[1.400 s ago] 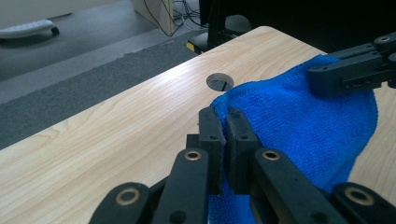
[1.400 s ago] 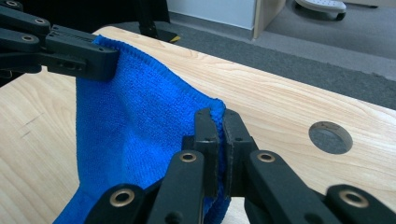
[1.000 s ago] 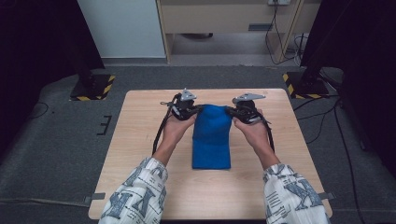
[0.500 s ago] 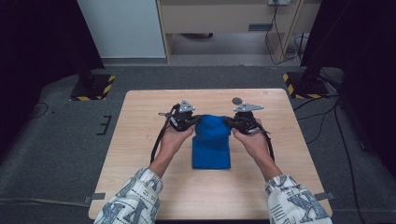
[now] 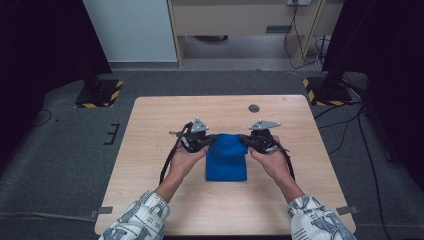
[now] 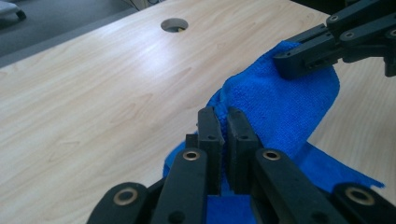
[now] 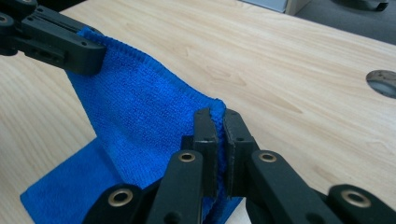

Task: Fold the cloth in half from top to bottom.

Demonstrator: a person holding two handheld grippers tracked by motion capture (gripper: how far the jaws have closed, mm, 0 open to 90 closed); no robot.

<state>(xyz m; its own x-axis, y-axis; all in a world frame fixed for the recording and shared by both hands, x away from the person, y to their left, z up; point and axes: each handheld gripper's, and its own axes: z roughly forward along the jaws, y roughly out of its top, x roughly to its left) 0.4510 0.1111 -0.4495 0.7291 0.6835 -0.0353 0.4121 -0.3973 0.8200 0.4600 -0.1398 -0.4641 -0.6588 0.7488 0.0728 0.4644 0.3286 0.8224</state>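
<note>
My left hand-held gripper (image 6: 223, 122), rising from the lower middle of the left gripper view: jaws pressed together on one upper corner of the blue cloth (image 6: 280, 107). My right hand-held gripper (image 7: 215, 122), lower middle of the right gripper view: jaws likewise clamped on the other upper corner of the same cloth (image 7: 140, 121). In the high view the left hand-held gripper (image 5: 209, 141) and the right hand-held gripper (image 5: 245, 141) sit at either side of the cloth's (image 5: 226, 159) far edge, just below the centre of the frame, each topped by a grey three-cornered plate. Blue cloth: terry-like weave, far edge lifted off the surface between the two grips, near part lying flat on the desk (image 5: 165, 107) toward the lower centre of the frame. Desk: pale wood grain, with a round cable hole (image 5: 254, 108) up and to the right of the cloth. Patterned sleeves (image 5: 134, 221) enter at the bottom edge.
</note>
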